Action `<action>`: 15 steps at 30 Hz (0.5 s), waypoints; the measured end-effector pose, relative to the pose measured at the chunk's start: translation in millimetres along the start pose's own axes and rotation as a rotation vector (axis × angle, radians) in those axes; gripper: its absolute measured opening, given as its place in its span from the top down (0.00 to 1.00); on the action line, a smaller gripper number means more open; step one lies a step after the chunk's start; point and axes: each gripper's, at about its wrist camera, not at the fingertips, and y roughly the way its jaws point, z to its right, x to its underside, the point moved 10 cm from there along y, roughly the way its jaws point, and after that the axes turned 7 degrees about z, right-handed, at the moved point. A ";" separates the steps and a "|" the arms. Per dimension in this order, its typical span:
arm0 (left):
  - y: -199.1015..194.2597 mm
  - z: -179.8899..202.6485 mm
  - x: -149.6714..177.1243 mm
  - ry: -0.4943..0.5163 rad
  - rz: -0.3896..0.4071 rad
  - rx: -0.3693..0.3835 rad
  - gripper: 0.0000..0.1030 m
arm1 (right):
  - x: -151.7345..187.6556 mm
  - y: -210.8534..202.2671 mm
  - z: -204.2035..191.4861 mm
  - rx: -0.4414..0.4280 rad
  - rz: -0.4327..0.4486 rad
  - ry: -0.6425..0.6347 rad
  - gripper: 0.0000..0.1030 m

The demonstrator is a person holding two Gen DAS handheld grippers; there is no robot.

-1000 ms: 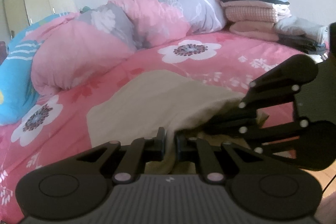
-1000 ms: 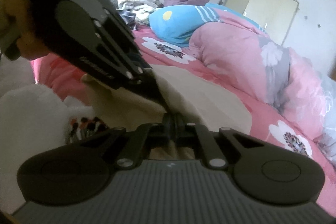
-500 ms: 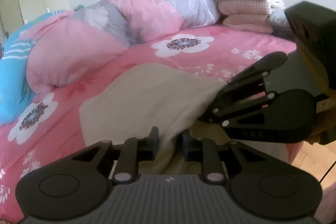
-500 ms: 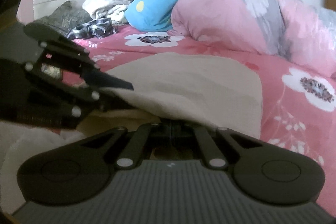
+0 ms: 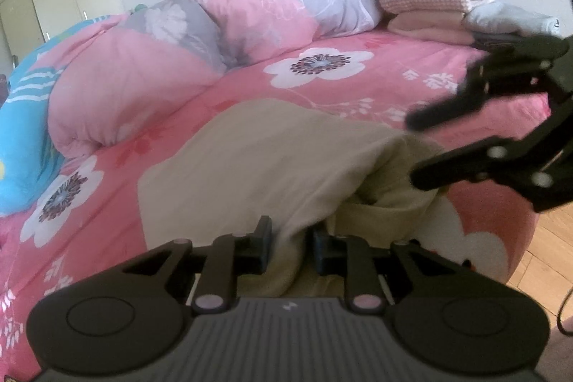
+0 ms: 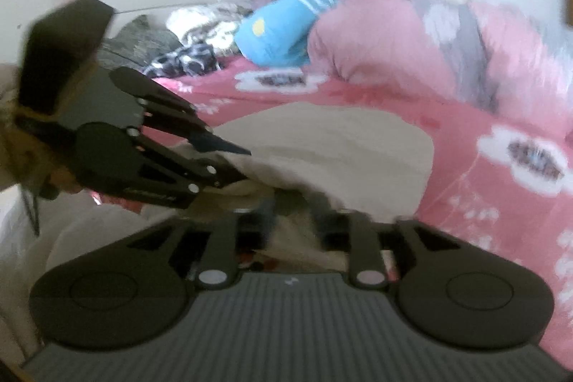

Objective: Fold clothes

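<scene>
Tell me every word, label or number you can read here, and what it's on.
No text here can be read.
Tiny pale mark on the ribbed grey casing: too small to read.
Faint raised lettering on the black linkage: too blurred to read.

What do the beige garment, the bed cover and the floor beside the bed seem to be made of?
Beige garment: soft woven cloth, probably cotton, matte; it drapes in loose folds over the bed's edge.
Bed cover: printed fabric, pink with white flowers, matte and smooth.
Floor: looks like wood or wood-look boards, with visible plank lines and a slight sheen.
</scene>
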 end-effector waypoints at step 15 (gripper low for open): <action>-6.7 -4.4 -4.9 0.015 0.034 -0.018 0.89 | 11.5 45.3 -8.9 -0.104 -0.058 -0.272 0.40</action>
